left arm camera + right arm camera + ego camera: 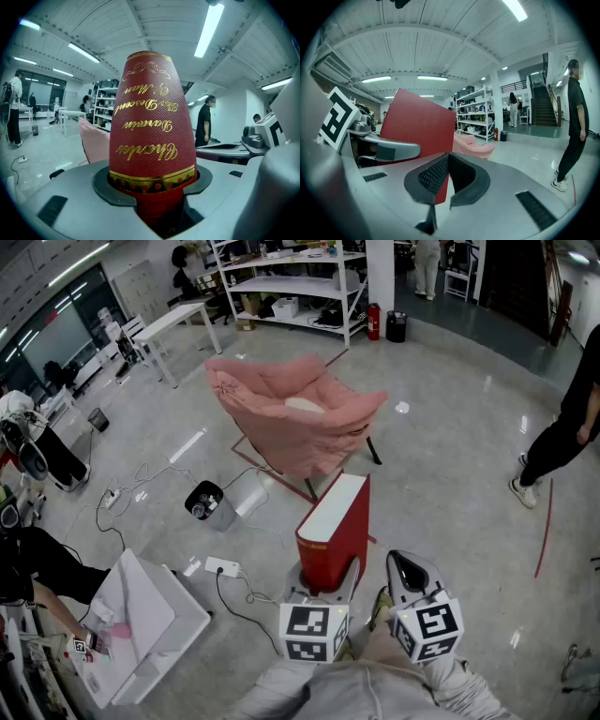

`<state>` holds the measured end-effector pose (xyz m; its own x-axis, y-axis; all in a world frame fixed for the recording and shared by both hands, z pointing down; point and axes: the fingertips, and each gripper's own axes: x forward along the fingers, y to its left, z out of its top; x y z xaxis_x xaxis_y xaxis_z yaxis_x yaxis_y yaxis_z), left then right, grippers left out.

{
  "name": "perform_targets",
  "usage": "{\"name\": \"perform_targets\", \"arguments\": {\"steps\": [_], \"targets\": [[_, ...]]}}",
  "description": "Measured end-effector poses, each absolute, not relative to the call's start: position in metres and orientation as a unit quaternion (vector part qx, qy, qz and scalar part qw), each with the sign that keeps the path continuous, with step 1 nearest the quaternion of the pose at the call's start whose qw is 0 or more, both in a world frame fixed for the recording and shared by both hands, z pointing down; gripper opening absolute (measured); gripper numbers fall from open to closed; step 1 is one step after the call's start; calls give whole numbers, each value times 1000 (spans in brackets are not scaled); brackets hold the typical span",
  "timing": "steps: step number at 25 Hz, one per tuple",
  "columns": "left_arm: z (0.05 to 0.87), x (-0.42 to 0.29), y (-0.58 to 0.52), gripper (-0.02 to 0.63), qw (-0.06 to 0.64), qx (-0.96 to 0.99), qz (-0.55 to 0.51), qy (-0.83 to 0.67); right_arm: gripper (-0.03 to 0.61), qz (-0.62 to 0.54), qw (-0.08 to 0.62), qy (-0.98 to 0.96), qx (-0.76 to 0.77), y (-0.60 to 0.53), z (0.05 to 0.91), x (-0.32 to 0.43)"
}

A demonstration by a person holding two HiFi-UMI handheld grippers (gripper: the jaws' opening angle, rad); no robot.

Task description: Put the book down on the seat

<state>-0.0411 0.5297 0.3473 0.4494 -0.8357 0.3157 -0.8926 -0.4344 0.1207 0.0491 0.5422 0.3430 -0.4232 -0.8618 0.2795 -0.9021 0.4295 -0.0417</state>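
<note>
A thick red book (333, 531) with gold lettering on its spine (152, 122) stands upright in my left gripper (325, 589), whose jaws are shut on its lower end (152, 190). It hangs above the floor, short of the pink cushioned chair (295, 423), whose seat faces me. The chair shows behind the book in the left gripper view (93, 143). My right gripper (406, 570) is just right of the book, apart from it, jaws together with nothing between them (449, 180). The book's red cover (417, 126) fills that view's left, and the chair (476, 146) shows beyond.
A black bin (208, 504) and a white power strip (222, 566) with cables lie on the floor left of the chair. A white box (141, 624) sits at lower left. A person (562, 427) stands at the right. Shelves (300, 287) line the back.
</note>
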Motion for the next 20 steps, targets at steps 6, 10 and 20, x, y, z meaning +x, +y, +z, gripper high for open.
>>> {"name": "perform_targets", "arguments": {"steps": [6,10,20], "targets": [[345,-41,530,249,130,843,106,-510,5,90,109,-839,525,542,340,49],[339,-44,531,249,127,845,104,-509,5,87,114,-840,524,544,338,46],[352,-64,523,249,140,844,107,-507,5,105,106,-837,526,540,348,32]]}}
